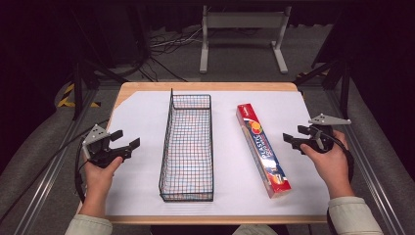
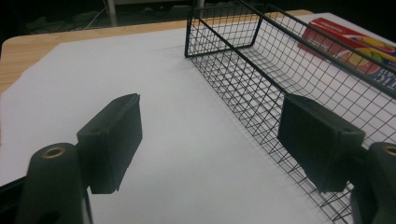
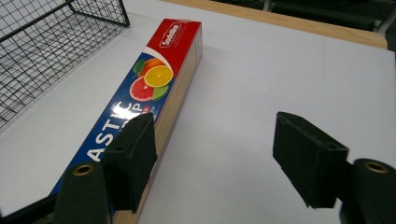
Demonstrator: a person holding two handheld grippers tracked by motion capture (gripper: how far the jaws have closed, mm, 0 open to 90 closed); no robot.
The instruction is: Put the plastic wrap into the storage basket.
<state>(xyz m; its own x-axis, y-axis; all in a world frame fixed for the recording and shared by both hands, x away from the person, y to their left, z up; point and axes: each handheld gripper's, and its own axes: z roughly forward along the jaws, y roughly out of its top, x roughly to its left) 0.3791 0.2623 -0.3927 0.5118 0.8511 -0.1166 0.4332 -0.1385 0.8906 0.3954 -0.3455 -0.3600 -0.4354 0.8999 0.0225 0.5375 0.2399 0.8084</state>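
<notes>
A: Biggest first. Table (image 1: 147, 88) with a white sheet (image 1: 137, 117) over it, likely just a plain backdrop.

B: Then the basket (image 1: 187, 147)?

A: Yes, long wire one, standing mid-sheet, lengthwise away from the person, open top, nothing in it. Looks set up as a drop spot between both hands.

B: And the box (image 1: 262, 149)?

A: Wrap box, lying flat on the sheet right of the basket, apart from it, angled a bit. Long side faces the right hand, so easy to reach.

B: Grippers?

A: Left gripper (image 1: 123, 143) hovers left of the basket, jaws spread, holding nothing. Right gripper (image 1: 290, 139) hovers just right of the box, jaws spread too, empty.

B: Box relative to the fingers?

A: In the right gripper view the box (image 3: 140, 98) passes behind the left finger (image 3: 133, 156), not between the two. Gap sits over bare sheet. No contact. I'd say it needs to shift toward the box before closing.
</notes>
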